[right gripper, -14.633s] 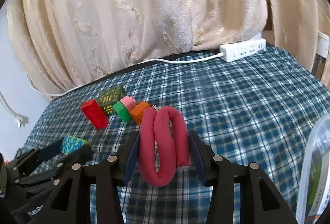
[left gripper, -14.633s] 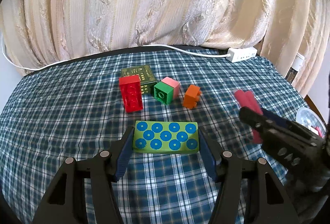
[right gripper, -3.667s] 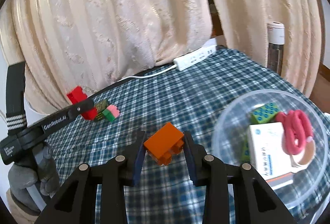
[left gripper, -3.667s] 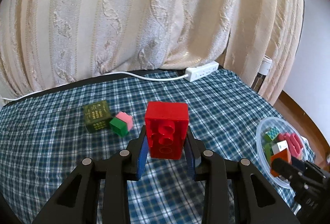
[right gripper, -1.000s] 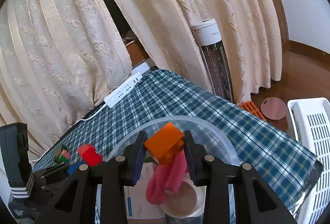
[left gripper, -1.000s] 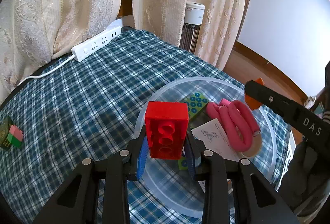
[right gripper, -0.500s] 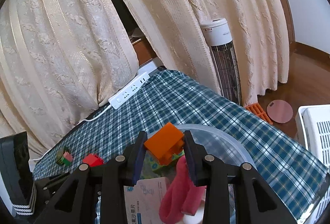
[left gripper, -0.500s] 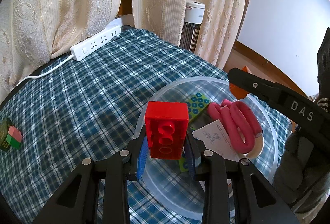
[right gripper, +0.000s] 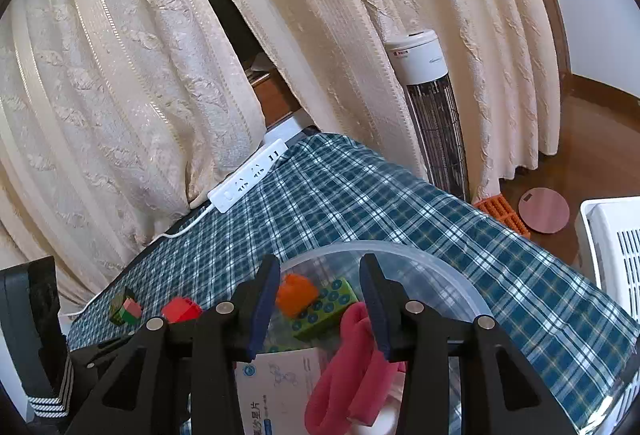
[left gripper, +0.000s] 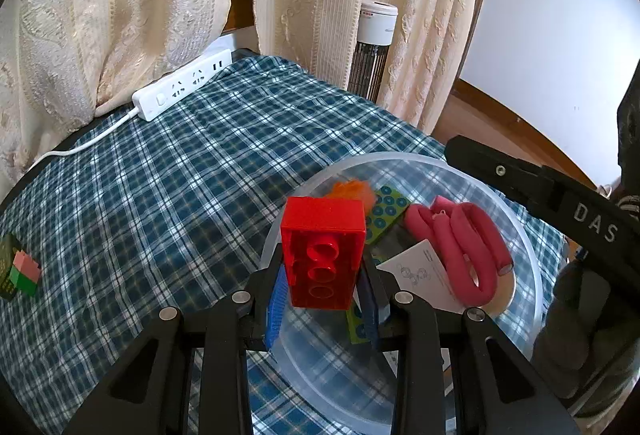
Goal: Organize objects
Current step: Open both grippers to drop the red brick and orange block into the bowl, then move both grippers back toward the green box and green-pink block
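My left gripper (left gripper: 326, 293) is shut on a red brick (left gripper: 322, 253) and holds it over the near-left rim of a clear plastic bowl (left gripper: 528, 255). My right gripper (right gripper: 320, 305) hangs over the same bowl (right gripper: 444, 269); its jaws are opening and nothing is between them. The orange brick (right gripper: 296, 293) has left the jaws and sits blurred in the bowl beside a green block with blue dots (right gripper: 326, 309). In the left wrist view the orange brick (left gripper: 352, 191) shows behind the red one. A pink foam loop (left gripper: 460, 235) and a white leaflet (left gripper: 420, 273) also lie inside.
A dark green cube with a pink-and-green brick (left gripper: 20, 269) stays on the checked cloth at far left. A white power strip (left gripper: 182, 87) lies by the curtain. A tower heater (right gripper: 434, 111) stands past the table edge. A white basket (right gripper: 612, 259) is on the floor, right.
The right gripper's jaws have spread and the orange brick has dropped from them into the bowl. The left gripper still holds the red brick in the same place.
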A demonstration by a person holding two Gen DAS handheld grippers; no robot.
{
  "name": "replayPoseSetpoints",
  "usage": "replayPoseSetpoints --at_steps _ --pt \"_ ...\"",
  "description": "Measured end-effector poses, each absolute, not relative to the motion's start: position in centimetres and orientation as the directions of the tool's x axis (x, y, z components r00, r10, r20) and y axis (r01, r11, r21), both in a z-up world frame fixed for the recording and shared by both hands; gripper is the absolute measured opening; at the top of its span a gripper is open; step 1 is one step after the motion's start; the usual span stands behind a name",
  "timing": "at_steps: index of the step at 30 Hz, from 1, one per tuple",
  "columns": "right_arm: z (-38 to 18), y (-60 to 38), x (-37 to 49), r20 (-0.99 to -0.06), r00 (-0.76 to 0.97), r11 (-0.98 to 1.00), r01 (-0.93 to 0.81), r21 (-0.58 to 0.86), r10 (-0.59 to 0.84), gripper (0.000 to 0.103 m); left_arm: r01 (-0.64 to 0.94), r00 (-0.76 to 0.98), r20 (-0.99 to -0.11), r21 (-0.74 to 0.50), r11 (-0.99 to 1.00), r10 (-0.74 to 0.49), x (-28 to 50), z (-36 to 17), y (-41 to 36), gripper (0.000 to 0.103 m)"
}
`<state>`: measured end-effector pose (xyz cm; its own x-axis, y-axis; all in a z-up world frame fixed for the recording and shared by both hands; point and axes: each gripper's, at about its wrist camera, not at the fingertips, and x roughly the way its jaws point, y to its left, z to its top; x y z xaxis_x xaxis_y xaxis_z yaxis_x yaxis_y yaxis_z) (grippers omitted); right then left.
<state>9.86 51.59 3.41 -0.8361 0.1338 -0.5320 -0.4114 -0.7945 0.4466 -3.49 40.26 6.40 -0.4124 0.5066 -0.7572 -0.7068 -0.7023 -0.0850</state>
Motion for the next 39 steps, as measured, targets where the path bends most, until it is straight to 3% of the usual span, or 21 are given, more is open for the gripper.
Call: replayPoseSetpoints --at_steps 10,14,28,36,39 --pt "3.4 51.9 10.5 -0.528 -0.837 -0.785 -0.42 0.455 0.143 0.045 -0.718 -0.406 -0.756 -0.084 -0.691 0.513 -3.8 6.3 41.3 0.035" --pt "3.3 51.8 10.6 -0.529 -0.836 -0.787 -0.422 0.451 0.145 0.045 -0.706 -0.405 -0.76 -0.093 -0.702 0.508 -4.1 6.2 41.2 0.048" --pt "3.6 50.9 10.7 -0.527 -0.839 -0.79 -0.411 0.454 0.133 0.045 -0.688 -0.418 -0.755 -0.101 -0.719 0.506 -4.3 6.7 39.9 0.05" --pt "4.0 49.9 10.7 -0.522 -0.844 -0.791 -0.402 0.461 0.125 0.052 -0.651 -0.449 -0.746 -0.104 -0.752 0.492 -4.7 7.2 38.3 0.063" --pt "4.1 49.4 10.6 -0.521 -0.845 -0.793 -0.397 0.463 0.119 0.061 -0.637 -0.463 -0.742 -0.102 -0.764 0.485 -4.8 7.4 37.5 0.065"
